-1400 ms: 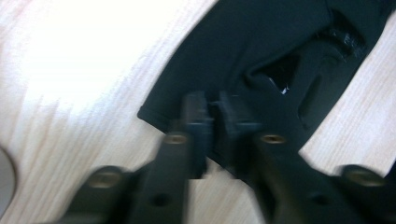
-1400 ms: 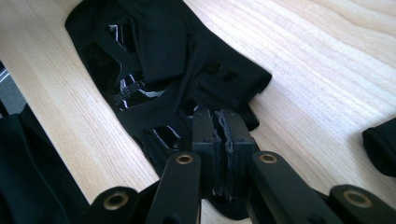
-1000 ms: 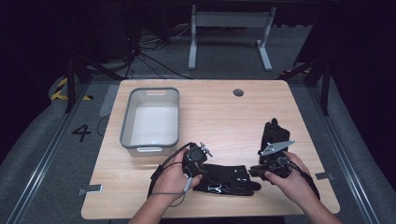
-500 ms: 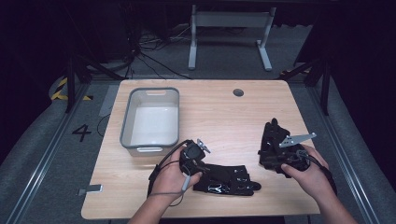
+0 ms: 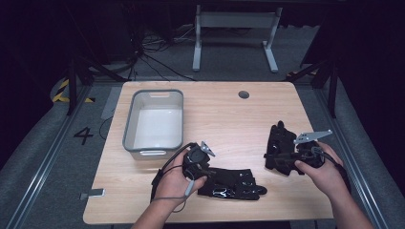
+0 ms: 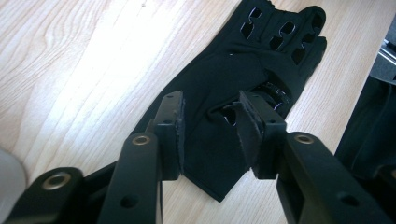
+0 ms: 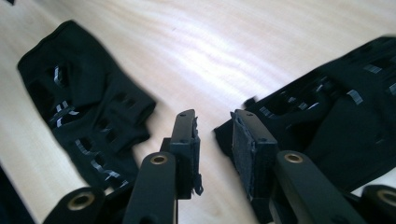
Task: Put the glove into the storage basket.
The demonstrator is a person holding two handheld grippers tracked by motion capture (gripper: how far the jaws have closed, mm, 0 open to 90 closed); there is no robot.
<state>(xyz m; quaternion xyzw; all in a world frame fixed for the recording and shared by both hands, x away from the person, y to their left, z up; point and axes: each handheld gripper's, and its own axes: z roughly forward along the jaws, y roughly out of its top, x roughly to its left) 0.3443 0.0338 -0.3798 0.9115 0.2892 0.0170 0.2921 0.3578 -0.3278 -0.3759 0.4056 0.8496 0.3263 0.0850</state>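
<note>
A black fingerless glove (image 5: pixel 234 183) lies flat near the table's front edge. My left gripper (image 5: pixel 211 172) sits at its cuff end. In the left gripper view the cuff of this glove (image 6: pixel 243 70) lies between the jaws of the left gripper (image 6: pixel 212 126), which have just been opening; the pads stand off the fabric. A second black glove (image 5: pixel 279 143) lies crumpled at the right. My right gripper (image 5: pixel 289 160) is at its near side, and its jaws have just opened. The right gripper (image 7: pixel 215 126) frames bare wood, with the second glove (image 7: pixel 345 121) at its right jaw and the first glove (image 7: pixel 84 112) farther left.
A grey plastic bin (image 5: pixel 128 125) stands on the left half of the wooden table (image 5: pixel 229 119). A round cable hole (image 5: pixel 244 94) sits near the far edge. White stand legs (image 5: pixel 234 38) rise behind the table.
My right gripper has left the finger end of the front glove and moved right and up to the second glove. The left hand has stayed at the cuff.
</note>
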